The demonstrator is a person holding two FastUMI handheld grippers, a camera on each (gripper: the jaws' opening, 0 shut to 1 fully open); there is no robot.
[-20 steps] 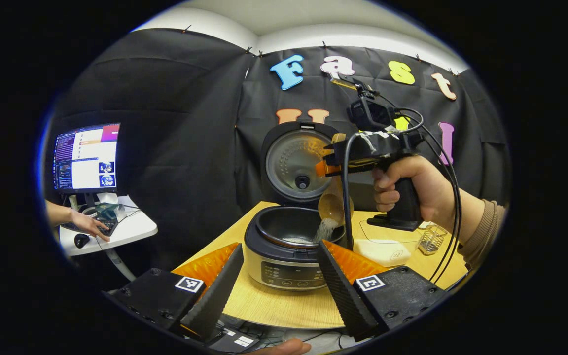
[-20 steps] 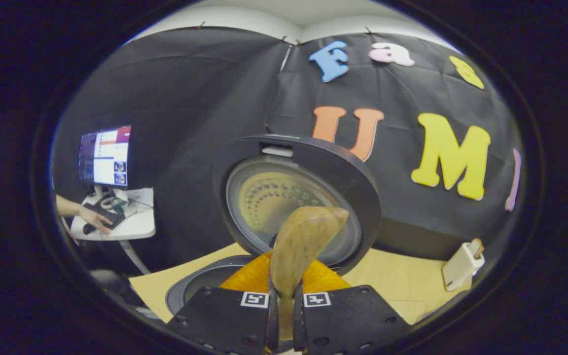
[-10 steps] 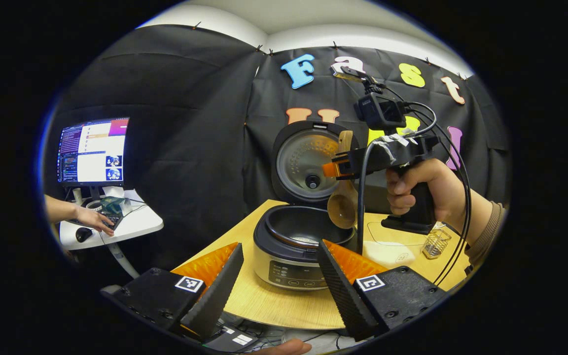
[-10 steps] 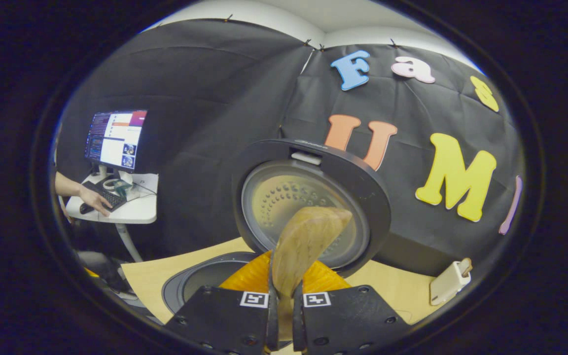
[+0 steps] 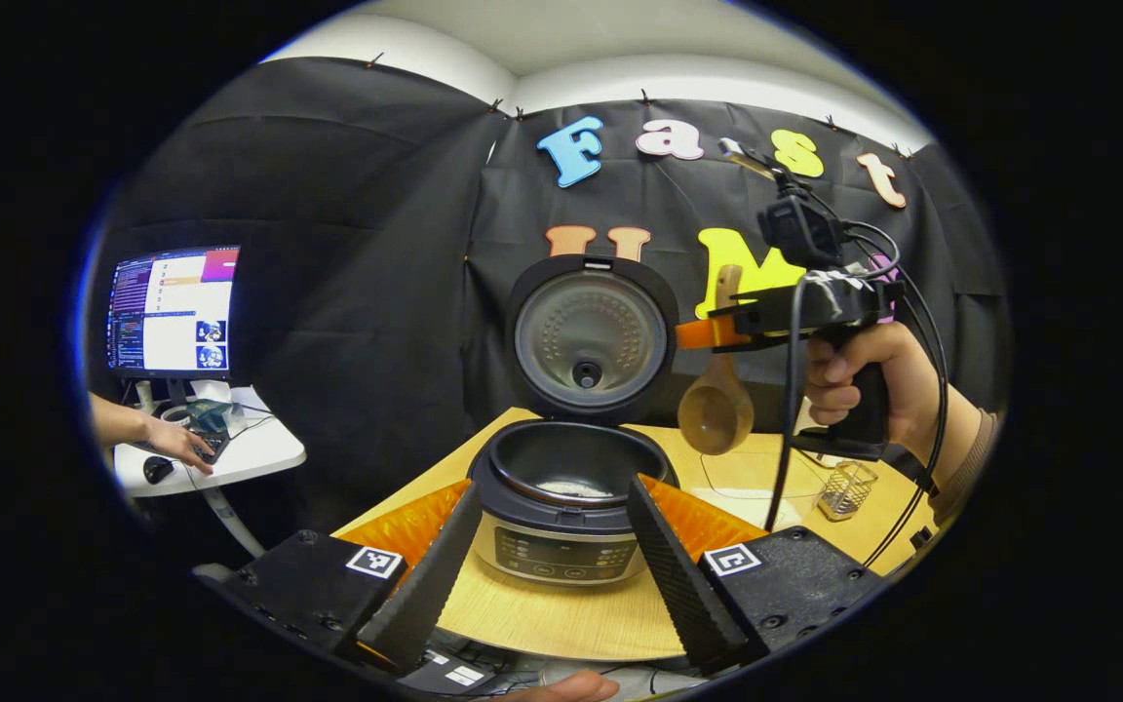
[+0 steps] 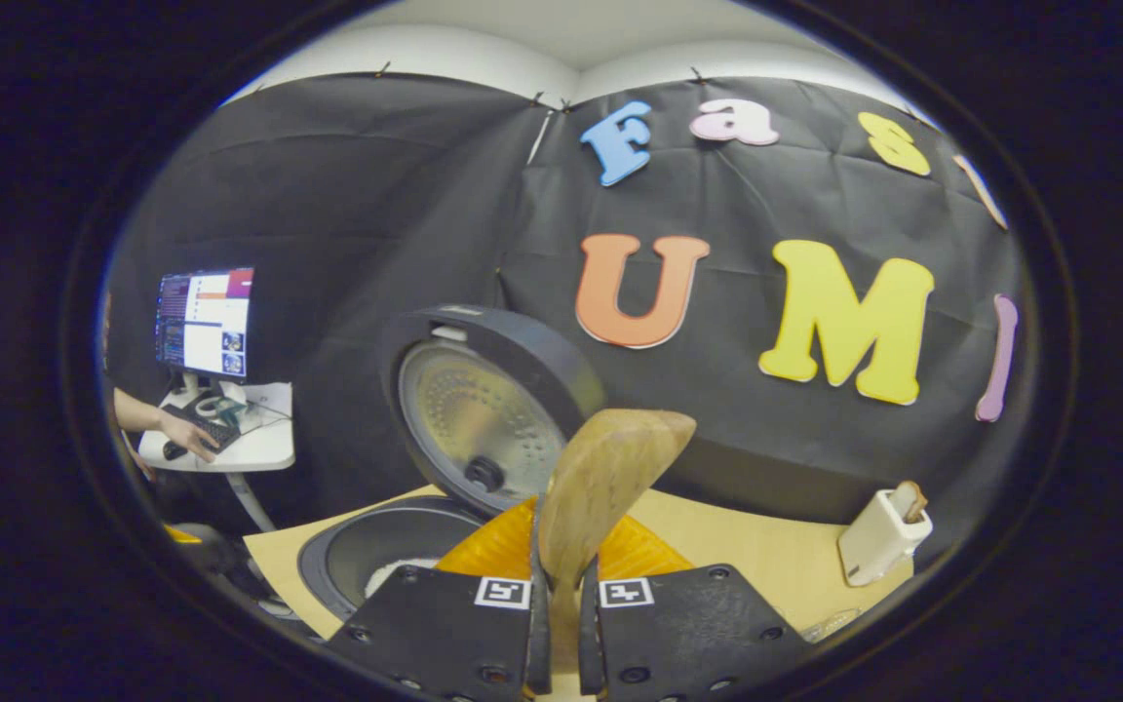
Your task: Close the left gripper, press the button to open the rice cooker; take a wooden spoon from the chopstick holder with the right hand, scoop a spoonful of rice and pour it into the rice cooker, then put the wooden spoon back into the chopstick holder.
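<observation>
Right gripper (image 5: 717, 333) clamps wooden spoon (image 5: 716, 414), bowl hanging empty; left gripper (image 5: 547, 556) gapes idle. Judgement: carry it level to chopstick holder (image 5: 844, 490), lower handle-up, release.

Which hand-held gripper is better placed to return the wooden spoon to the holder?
Right: the right hand-held gripper is shut on the wooden spoon. The left hand-held gripper is open, facing the rice cooker.

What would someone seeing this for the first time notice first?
The rice cooker at the table's middle, its round lid standing upright and some white rice in the pot. To its right, the right gripper, held in a hand, has its jaws shut on a wooden spoon hanging bowl-down above the table.
</observation>
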